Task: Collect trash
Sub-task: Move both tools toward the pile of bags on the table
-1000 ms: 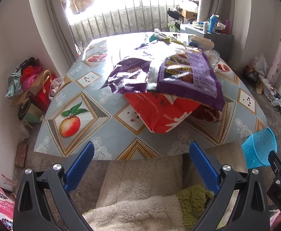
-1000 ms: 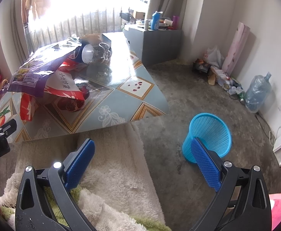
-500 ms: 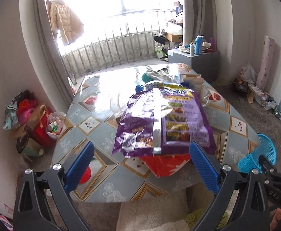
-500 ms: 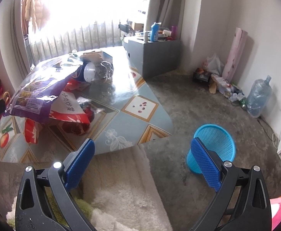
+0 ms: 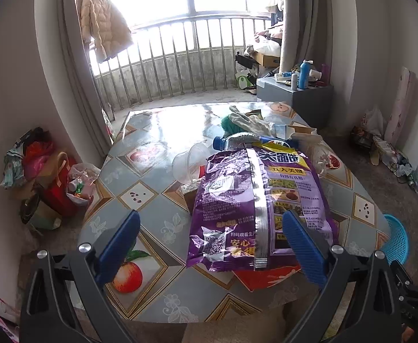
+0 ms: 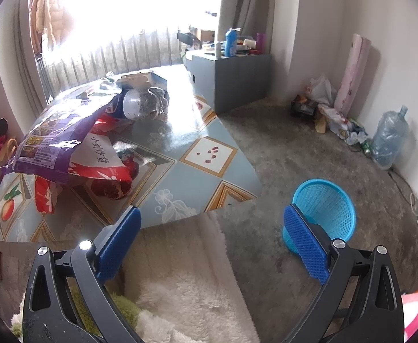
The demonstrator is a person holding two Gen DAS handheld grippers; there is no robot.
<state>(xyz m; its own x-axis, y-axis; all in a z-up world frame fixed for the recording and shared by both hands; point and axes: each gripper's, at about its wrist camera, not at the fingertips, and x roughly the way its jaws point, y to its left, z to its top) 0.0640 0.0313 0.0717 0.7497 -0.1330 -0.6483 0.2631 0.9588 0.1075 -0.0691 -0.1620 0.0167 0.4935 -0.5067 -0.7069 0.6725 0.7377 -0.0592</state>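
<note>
Trash covers the table (image 5: 151, 208) — a purple bag (image 5: 254, 205) lies atop a red bag (image 6: 103, 160), beside a bottle (image 5: 237, 140) and clear cup (image 5: 187, 163). Both the left gripper (image 5: 213, 245) and right gripper (image 6: 211, 243) hang with fingers wide, empty — the blue basket (image 6: 327, 208) stands on the floor.

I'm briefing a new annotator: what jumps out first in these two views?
The big purple snack bag dominates, lying atop a red bag on the fruit-patterned table. On the floor past the table's corner stands a bright blue mesh basket. Both the left hand-held gripper and right hand-held gripper are open and empty.
</note>
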